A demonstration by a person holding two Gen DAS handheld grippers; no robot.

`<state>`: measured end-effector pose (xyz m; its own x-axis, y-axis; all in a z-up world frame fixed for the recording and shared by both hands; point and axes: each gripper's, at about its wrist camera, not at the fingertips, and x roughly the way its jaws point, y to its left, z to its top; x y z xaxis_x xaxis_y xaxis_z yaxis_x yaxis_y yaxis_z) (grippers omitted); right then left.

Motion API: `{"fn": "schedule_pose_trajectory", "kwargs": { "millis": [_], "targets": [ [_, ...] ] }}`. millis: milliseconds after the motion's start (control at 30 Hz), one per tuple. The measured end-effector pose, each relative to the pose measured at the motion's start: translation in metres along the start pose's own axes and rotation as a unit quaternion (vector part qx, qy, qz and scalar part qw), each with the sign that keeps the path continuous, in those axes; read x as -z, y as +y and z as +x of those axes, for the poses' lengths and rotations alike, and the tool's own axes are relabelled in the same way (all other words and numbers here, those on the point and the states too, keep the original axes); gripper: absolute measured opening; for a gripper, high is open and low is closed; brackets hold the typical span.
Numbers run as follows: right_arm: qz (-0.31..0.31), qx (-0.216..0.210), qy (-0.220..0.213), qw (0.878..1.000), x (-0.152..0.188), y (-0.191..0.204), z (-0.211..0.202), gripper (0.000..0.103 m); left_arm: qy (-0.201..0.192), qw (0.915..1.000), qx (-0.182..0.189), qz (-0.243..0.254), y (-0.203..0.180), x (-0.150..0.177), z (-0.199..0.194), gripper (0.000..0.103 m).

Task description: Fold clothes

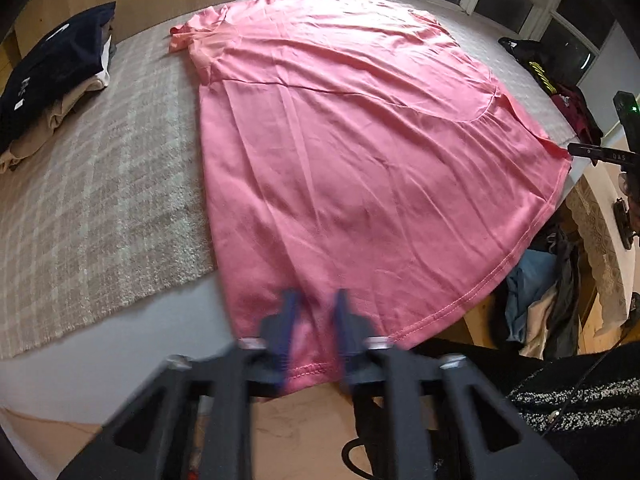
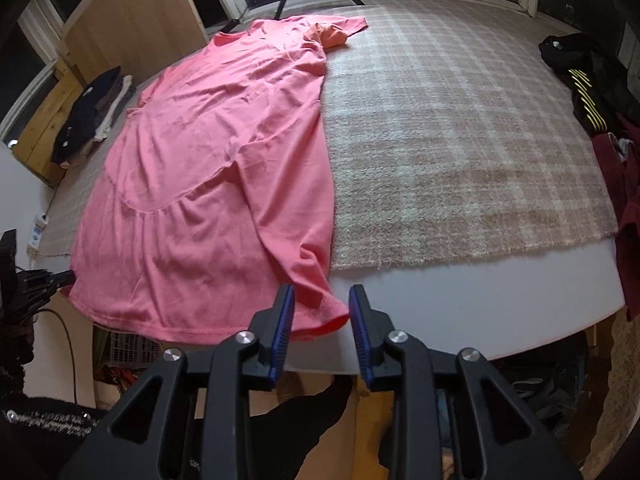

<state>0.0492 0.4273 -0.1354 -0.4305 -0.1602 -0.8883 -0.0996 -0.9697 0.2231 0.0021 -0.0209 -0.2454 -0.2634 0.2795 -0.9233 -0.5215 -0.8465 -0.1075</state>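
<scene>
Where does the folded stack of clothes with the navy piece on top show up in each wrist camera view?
Left wrist view: the folded stack lies at the upper left, on the plaid blanket, left of the pink dress.
Right wrist view: the folded stack sits small at the far left, beyond the dress.
Shared landmark: the dress's crumpled short sleeve.

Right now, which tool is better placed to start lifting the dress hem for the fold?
Left. The left tool straddles the pink dress hem, apparently pinching it. The right tool is open at the hem's other corner, gripping nothing.
</scene>
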Motion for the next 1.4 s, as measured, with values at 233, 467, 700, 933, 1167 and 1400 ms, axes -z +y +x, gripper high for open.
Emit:
{"fn": "schedule_pose_trajectory", "kwargs": {
  "millis": [233,467,700,933,1167,1400],
  "targets": [
    [-0.046,0.002,0.01,0.999,0.013,0.007,-0.008,0.037,-0.022,0.998,0.036,-0.048,0.025,0.002,-0.016,0.0],
    [-0.058,0.0,0.017,0.998,0.012,0.006,0.013,0.039,-0.027,0.9956,0.053,-0.072,0.039,0.004,-0.025,0.0],
    [-0.074,-0.011,0.01,0.997,0.008,0.014,0.013,0.002,-0.026,0.9946,0.066,-0.076,0.039,0.003,-0.024,0.0],
    [-0.101,-0.009,-0.034,0.994,0.006,0.03,-0.03,0.002,-0.06,0.9919,0.043,-0.103,0.062,0.015,-0.075,0.0],
    [-0.091,0.012,0.012,0.996,0.012,0.023,0.006,0.003,-0.046,0.9898,0.069,-0.116,0.059,0.032,-0.044,0.011],
    [-0.092,0.01,0.022,0.995,0.007,0.022,0.014,0.003,-0.054,0.9945,0.052,-0.073,0.026,0.019,-0.035,0.029]
  ]
}}
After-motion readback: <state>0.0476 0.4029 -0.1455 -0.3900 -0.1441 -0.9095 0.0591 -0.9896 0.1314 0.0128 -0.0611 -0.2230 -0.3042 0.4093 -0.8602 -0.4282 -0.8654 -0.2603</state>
